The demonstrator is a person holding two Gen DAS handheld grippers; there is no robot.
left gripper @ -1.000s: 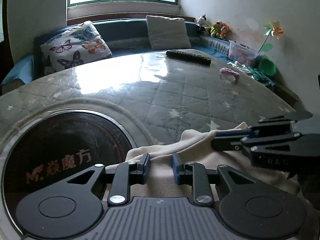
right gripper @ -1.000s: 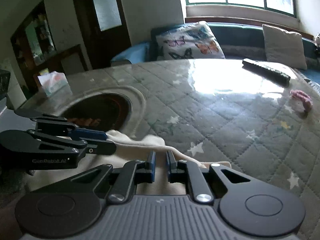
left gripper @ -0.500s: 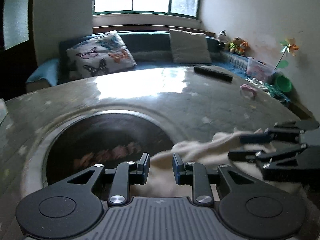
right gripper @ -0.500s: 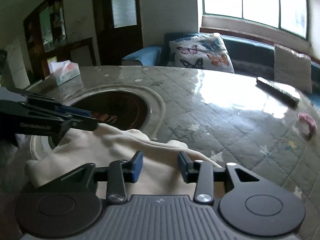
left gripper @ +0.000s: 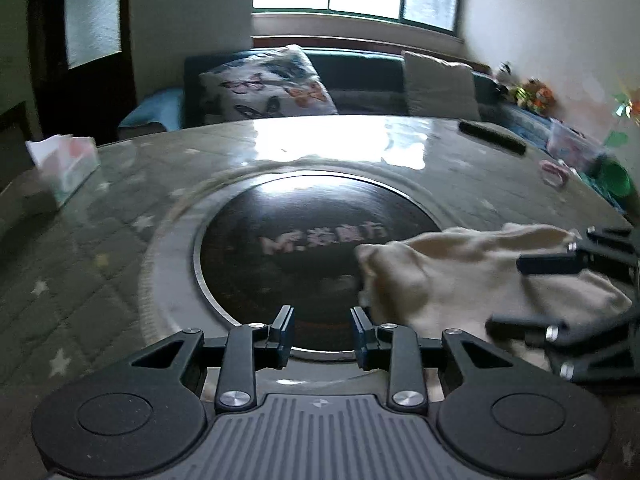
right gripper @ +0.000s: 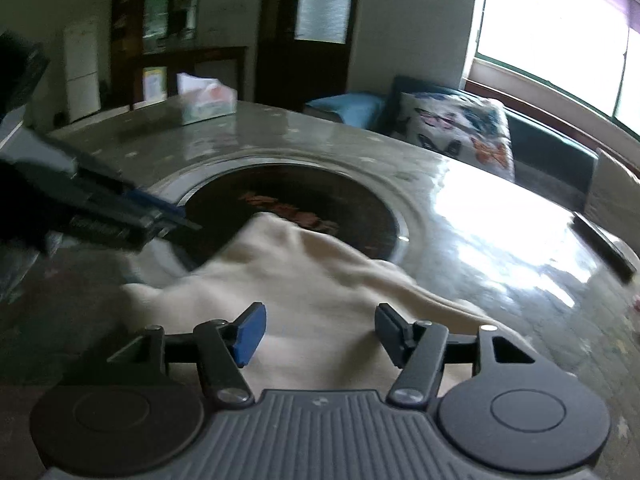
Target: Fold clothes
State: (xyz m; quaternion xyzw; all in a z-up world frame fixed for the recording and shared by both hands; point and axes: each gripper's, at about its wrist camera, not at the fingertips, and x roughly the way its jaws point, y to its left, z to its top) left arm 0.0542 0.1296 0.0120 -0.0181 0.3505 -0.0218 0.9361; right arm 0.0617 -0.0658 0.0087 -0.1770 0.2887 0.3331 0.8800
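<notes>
A cream garment (left gripper: 452,276) lies bunched on the round table, partly over the dark round centre plate (left gripper: 288,248). In the right wrist view the garment (right gripper: 316,288) lies just ahead of and under my right gripper (right gripper: 318,330), which is open and empty above it. My left gripper (left gripper: 322,332) is open and empty over the near edge of the dark plate, with the garment to its right. The right gripper (left gripper: 560,292) shows at the right of the left wrist view, over the garment. The left gripper (right gripper: 160,216) shows blurred at the left of the right wrist view.
The table has a quilted grey cover (left gripper: 80,264) under glass. A tissue box (left gripper: 66,164) stands at the left, a black remote (left gripper: 492,140) and a pink item (left gripper: 554,170) at the far right. A sofa with cushions (left gripper: 272,84) runs behind the table.
Both grippers have opened and let go of the garment. The left gripper has swung left, over the dark plate. The right gripper opened wider and turned left. The garment has dropped onto the table.
</notes>
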